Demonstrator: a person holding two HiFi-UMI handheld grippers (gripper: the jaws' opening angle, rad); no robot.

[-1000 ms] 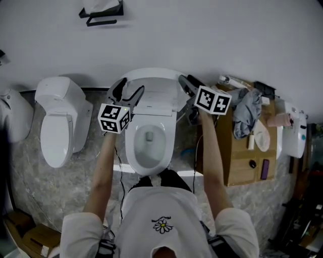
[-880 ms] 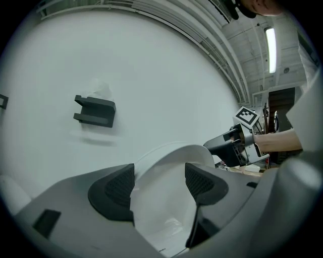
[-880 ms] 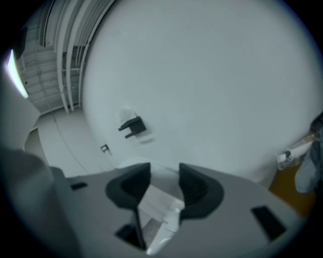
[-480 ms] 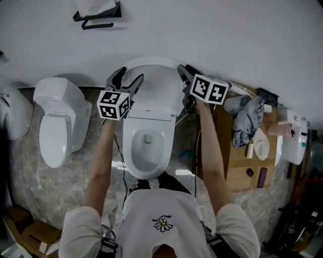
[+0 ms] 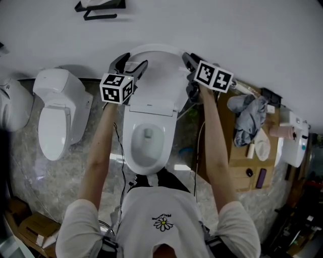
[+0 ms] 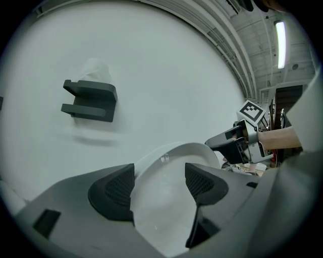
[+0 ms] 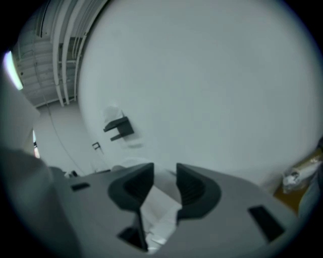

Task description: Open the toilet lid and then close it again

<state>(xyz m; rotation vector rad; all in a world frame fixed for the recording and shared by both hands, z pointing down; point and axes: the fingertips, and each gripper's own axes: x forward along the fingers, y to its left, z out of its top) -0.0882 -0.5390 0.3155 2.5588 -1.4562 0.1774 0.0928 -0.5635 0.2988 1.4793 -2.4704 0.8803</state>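
The white toilet [image 5: 147, 146] stands against the wall with its lid [image 5: 156, 75] raised and the bowl uncovered. My left gripper [image 5: 130, 63] sits at the lid's left edge. Its jaws are wide open, and in the left gripper view [image 6: 159, 174] the lid's rim [image 6: 166, 201] runs between them without the pads pressing on it. My right gripper [image 5: 187, 58] is at the lid's right edge. Its jaws have just been closing, and in the right gripper view [image 7: 165, 174] the white lid [image 7: 159, 201] fills the narrow gap between the pads.
A second white toilet [image 5: 55, 116] stands to the left. A wooden cabinet [image 5: 247, 151] with a grey cloth [image 5: 250, 113] and small items on it is to the right. A black holder [image 5: 101, 7] hangs on the wall above.
Both grippers have moved toward the wall along the lid's two sides, and the lid stands further back. The right jaws have narrowed.
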